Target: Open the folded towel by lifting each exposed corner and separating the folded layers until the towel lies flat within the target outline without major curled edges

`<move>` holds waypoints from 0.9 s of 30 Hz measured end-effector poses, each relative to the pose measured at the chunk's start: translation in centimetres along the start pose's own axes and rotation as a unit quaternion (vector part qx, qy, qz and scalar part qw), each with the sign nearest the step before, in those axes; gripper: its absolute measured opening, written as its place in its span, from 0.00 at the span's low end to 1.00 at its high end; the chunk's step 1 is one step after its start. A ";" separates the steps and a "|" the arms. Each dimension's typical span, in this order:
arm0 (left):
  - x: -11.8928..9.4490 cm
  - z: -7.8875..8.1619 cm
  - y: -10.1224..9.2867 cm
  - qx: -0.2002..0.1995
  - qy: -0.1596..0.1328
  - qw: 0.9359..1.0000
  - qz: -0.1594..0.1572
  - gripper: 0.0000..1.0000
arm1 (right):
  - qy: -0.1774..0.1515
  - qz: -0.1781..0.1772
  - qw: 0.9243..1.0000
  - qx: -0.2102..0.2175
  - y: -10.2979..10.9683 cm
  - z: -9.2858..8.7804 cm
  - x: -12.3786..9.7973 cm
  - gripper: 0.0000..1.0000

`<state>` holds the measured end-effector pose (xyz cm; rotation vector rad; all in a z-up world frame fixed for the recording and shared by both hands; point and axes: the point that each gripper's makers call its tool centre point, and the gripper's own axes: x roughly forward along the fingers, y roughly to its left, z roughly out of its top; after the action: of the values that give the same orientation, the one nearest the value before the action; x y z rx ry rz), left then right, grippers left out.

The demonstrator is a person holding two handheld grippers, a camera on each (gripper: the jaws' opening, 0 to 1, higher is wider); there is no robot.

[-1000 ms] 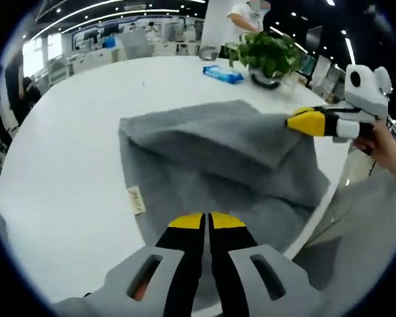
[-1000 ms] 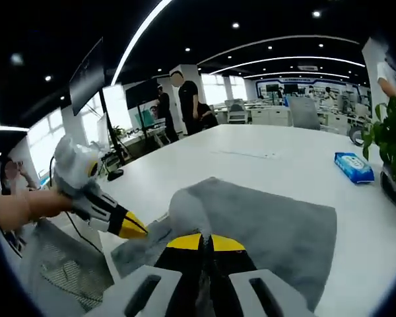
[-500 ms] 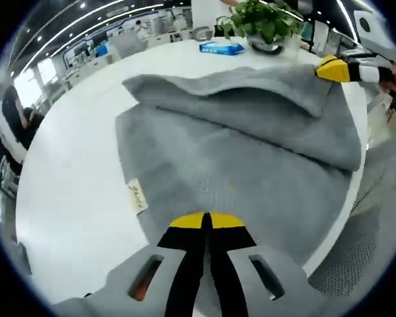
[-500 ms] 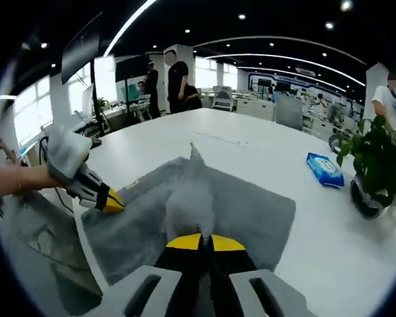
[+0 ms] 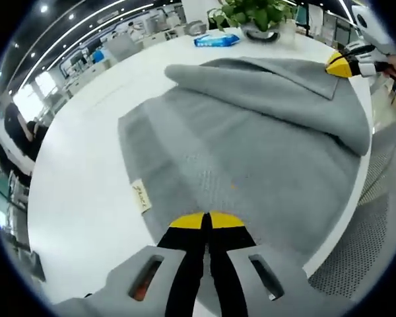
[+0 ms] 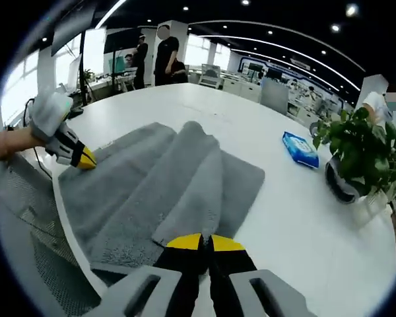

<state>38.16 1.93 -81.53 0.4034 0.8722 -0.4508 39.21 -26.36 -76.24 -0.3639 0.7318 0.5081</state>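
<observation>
Both claws stay clamped on towel corners: left claw [image 5: 206, 221] on the near edge, right claw [image 6: 204, 242] on its own corner. Since a second ago the towel [image 5: 251, 139] has spread wider ahead of them on the table [image 5: 79, 172]; one fold remains beyond, so unfolding seems partway.
</observation>
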 end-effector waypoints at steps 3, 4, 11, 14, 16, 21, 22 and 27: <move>-0.1 -0.2 0.3 0.001 0.004 1.000 0.003 0.00 | 0.013 0.000 1.000 0.017 -0.7 -1.1 0.1 0.00; -0.1 -0.3 0.3 0.000 0.005 1.000 0.004 0.00 | 0.017 0.000 1.000 0.022 -1.1 -1.5 0.1 0.00; -0.3 -0.7 1.0 -0.009 0.014 1.000 0.009 0.00 | 0.039 -0.010 0.999 0.035 -2.5 -3.1 0.1 0.00; -0.3 -0.9 1.4 -0.021 0.016 1.000 0.011 0.00 | 0.040 -0.015 0.998 0.055 -3.2 -3.7 -0.1 0.00; -0.4 -1.0 1.5 -0.025 0.017 0.999 0.012 0.00 | 0.043 -0.018 0.997 0.057 -3.6 -4.1 -0.2 0.00; -0.7 -1.5 2.0 -0.032 0.028 0.999 0.018 0.00 | 0.054 -0.029 0.996 0.066 -4.8 -5.4 -0.6 0.00; -0.7 -1.6 2.1 -0.033 0.029 0.999 0.018 0.00 | 0.056 -0.032 0.996 0.069 -5.0 -5.6 -0.7 0.00; -1.0 -2.1 2.7 -0.042 0.038 0.998 0.016 0.00 | 0.058 -0.045 0.993 0.097 -6.2 -6.8 -1.2 0.00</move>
<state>37.68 5.46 -81.59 0.3577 0.9536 -0.3708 38.21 -35.11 -79.21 -0.2444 0.8669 0.3297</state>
